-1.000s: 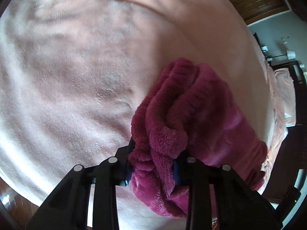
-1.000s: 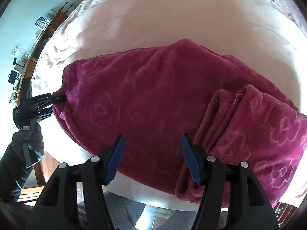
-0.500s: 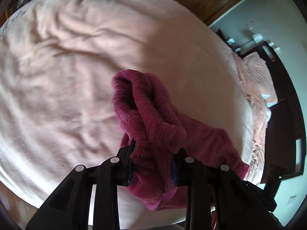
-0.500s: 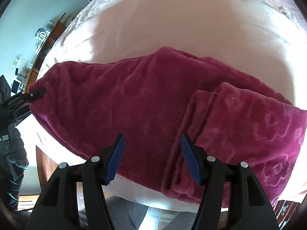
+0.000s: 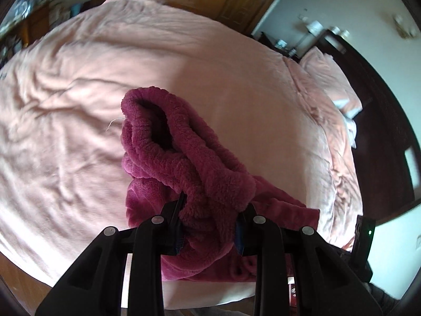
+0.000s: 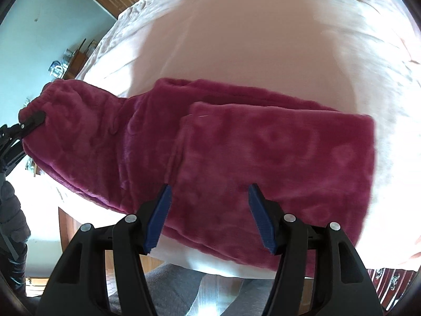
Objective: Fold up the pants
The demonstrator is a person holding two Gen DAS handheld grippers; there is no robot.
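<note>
Left wrist view: a bed [image 5: 79,121] with a wrinkled, soft pink blanket fills most of the frame. Beyond the bed stand wooden doors [image 5: 236,2] and a white wall, and a pink pillow [image 5: 331,79] lies at the bed's far right end beside a dark headboard. The pants [image 5: 189,158], thick magenta fleece, lie on the bed near its front edge. Their bunched, ribbed waistband rises in a loop off the blanket. The left gripper [image 5: 210,223] is closed tight on this bunched end.

Right wrist view: the pants [image 6: 263,158] spread flat across the bed's [image 6: 250,39] near edge, embossed with faint flowers, one layer folded over another. At the pants' left end the left gripper [image 6: 31,122] pinches the gathered waistband up off the bed. The right gripper [image 6: 209,213] hovers over the pants' front edge, its blue-padded jaws spread wide and holding nothing.
</note>
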